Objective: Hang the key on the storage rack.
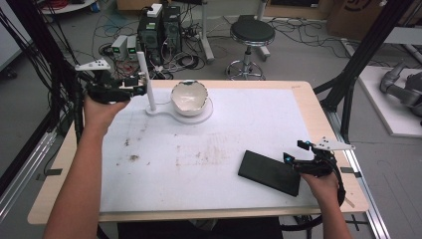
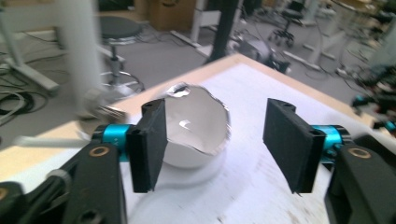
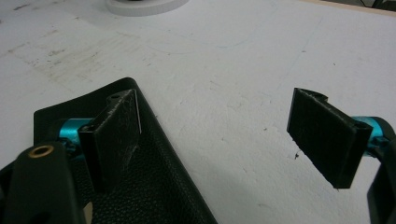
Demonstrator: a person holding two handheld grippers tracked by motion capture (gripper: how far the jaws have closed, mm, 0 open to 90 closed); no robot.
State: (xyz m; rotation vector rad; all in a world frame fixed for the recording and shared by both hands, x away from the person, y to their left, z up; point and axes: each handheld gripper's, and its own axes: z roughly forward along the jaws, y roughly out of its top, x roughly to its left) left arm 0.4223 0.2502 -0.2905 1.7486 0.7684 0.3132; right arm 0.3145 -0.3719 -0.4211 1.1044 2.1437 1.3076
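High view: left gripper [image 1: 142, 85] released, jaws apart and empty, just beside the white post [image 1: 145, 74] left of the bowl [image 1: 189, 97] at the far worktop [image 1: 164, 164]. Right gripper [image 1: 293, 152] released over the black slab [image 1: 269, 173], whose long axis runs diagonally, near right corner. Both forearms extend forward.

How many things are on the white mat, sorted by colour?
White: 2, the bowl and the stand with the upright post that the bowl sits on.
Black: 1, the flat case near the right gripper.
Total: 3.
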